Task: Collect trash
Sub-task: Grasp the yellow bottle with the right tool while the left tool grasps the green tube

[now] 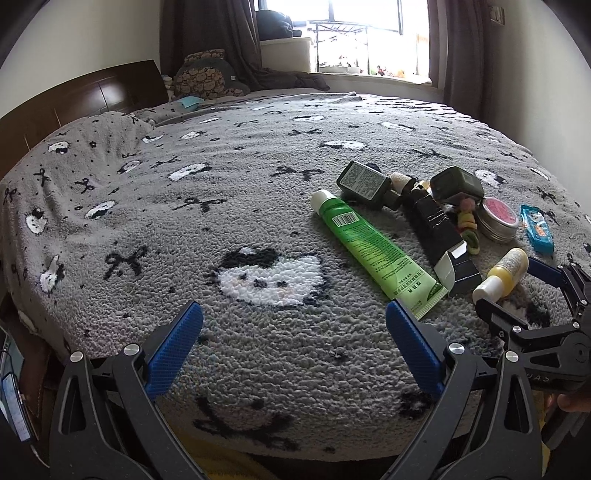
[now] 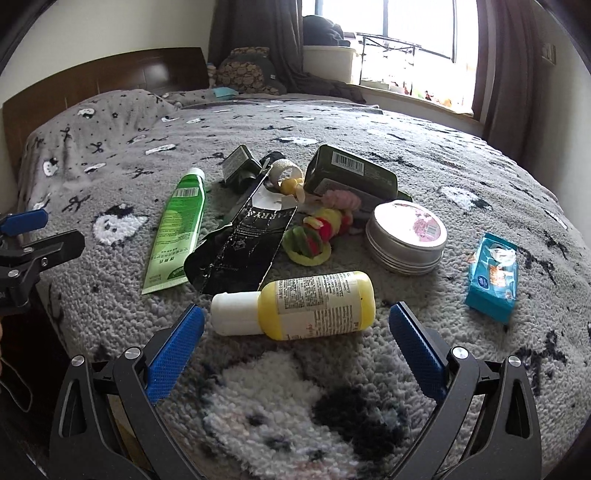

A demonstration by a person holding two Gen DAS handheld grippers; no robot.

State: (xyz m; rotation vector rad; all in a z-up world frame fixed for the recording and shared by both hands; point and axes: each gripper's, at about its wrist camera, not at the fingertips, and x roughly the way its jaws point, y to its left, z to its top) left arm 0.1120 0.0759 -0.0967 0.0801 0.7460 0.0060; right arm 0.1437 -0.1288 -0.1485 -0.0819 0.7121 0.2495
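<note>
Trash lies in a cluster on a grey patterned bed blanket (image 1: 184,206). A yellow bottle with a white cap (image 2: 295,304) lies on its side just ahead of my open, empty right gripper (image 2: 295,332); it also shows in the left wrist view (image 1: 502,275). A green tube (image 1: 373,251) (image 2: 177,229), a black flattened tube (image 1: 443,240) (image 2: 240,251), a dark green bottle (image 2: 351,175), a round tin (image 2: 406,236), colourful hair ties (image 2: 314,236) and a blue packet (image 2: 493,275) lie around it. My left gripper (image 1: 295,325) is open and empty, left of the green tube's end.
A wooden headboard (image 1: 74,99) and pillows (image 1: 207,75) stand at the far left. A window with curtains (image 1: 369,33) is at the back. The right gripper (image 1: 535,310) shows at the right edge of the left wrist view. The bed's near edge is just below both grippers.
</note>
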